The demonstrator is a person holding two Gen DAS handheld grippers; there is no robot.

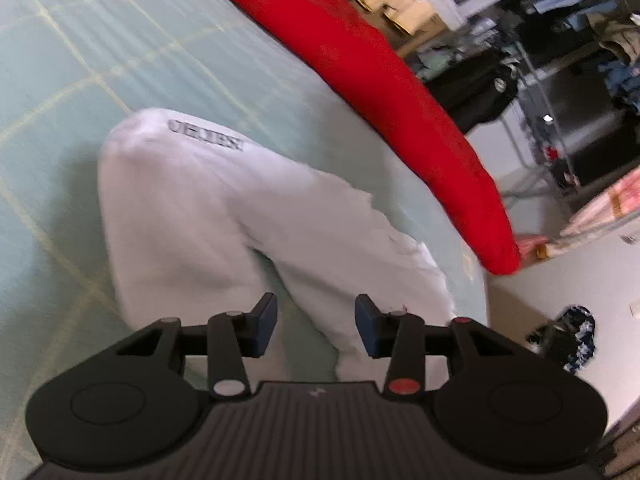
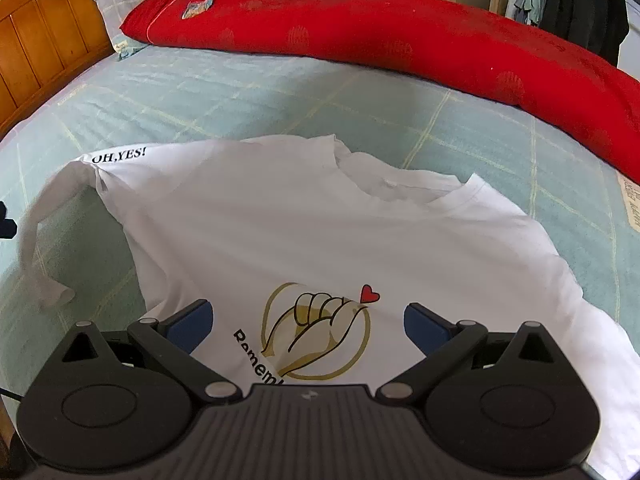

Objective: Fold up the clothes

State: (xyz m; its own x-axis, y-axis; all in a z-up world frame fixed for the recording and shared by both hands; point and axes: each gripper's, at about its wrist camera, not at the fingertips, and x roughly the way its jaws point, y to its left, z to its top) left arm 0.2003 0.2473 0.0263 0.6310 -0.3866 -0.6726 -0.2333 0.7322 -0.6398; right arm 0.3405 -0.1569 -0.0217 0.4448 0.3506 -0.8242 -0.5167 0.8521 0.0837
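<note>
White T-shirt (image 2: 304, 224) is what we are working on; it is lying spread on the pale green bedsheet (image 2: 240, 96), chest print up, directly ahead of and partly beneath our right gripper (image 2: 308, 320). We are holding that right gripper tilted down over the lower chest, its blue pads (image 2: 192, 320) standing wide apart on either side of the printed hand-and-heart emblem (image 2: 316, 332), with no cloth pinched between them. Ahead of it and to its left, one sleeve (image 2: 44, 248) is trailing off the shirt body onto the sheet, and the words "OH,YES!" (image 2: 118, 156) are showing on the shoulder beside it. Farther ahead, the neckline (image 2: 400, 188) is lying open.

We are holding our left gripper (image 1: 316, 324) above that same sleeve end of the shirt (image 1: 224, 216), its pads (image 1: 264, 320) parted to a moderate gap and nothing caught between them; the white fabric is lying below and ahead of the fingers, bunched into two soft lobes. This view is blurred, so we cannot tell whether the tips are touching the cloth.

Beyond the shirt, well ahead of both grippers, a long red quilt (image 2: 400, 36) is lying rolled along the far side of the bed, and a wooden headboard (image 2: 40, 36) is standing off to the right gripper's far left.
</note>
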